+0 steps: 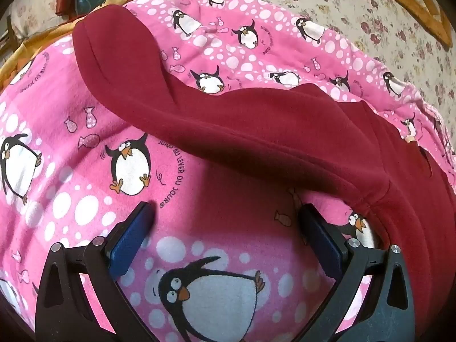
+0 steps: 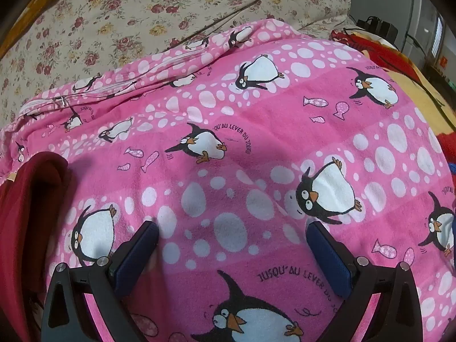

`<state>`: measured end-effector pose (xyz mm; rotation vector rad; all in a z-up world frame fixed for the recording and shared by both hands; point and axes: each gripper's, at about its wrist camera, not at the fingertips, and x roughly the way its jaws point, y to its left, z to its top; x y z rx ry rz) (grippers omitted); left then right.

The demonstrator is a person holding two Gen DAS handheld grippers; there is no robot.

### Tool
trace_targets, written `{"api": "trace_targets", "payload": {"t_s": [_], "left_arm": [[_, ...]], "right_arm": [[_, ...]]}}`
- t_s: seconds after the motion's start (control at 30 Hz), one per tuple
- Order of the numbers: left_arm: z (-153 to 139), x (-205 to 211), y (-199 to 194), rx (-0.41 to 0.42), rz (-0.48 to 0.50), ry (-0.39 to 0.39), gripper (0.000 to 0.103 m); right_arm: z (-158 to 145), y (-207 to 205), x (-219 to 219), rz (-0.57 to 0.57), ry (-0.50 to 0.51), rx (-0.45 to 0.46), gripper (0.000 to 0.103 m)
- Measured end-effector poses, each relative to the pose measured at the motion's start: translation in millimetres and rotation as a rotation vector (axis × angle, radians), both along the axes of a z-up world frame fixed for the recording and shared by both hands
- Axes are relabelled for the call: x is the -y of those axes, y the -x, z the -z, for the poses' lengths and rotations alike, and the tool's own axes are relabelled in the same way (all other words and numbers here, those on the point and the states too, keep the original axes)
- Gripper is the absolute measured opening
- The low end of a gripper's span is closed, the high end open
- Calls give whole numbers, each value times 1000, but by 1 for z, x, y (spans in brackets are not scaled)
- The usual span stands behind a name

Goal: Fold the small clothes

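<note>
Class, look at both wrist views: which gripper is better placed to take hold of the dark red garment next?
Left. The left gripper is open with the red garment just ahead; the right gripper faces mostly bare pink blanket.

Both my feeds are bright and evenly lit, colours saturated. Soft shadows fall on the pink blanket (image 1: 71,171) under the maroon garment (image 1: 256,131). Fisheye bends the edges, corners go black, slight softness throughout.

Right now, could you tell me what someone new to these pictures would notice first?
First the bright pink penguin blanket, spread across nearly the whole of both views. Next the dark red garment, lying on it diagonally in the left wrist view and showing only at the left edge of the right one. Both the left gripper and the right gripper hang open above the blanket, holding nothing.
</note>
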<state>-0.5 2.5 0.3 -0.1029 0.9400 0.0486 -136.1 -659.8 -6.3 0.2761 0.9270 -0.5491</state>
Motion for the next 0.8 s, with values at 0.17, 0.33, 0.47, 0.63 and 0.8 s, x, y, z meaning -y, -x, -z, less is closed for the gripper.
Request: {"api": "trace_targets", "payload": {"t_s": [0.17,0.33,0.47,0.63,0.8], "left_arm": [[0,-5,1,-1,0,16,102],[0,-1,-1,-1,0,-11,102],[1,1,-1,2,0,-13,102],[0,5,2,-4,-9,-14,102],[-5,5,9,-36,19,-6,102]], "right_arm": [[0,0,0,0,-1,1,103],[0,0,0,0,-1,1,103],[0,0,0,0,-1,1,103],[0,0,0,1,0,1,103],[0,0,0,0,-2,3,103]]}}
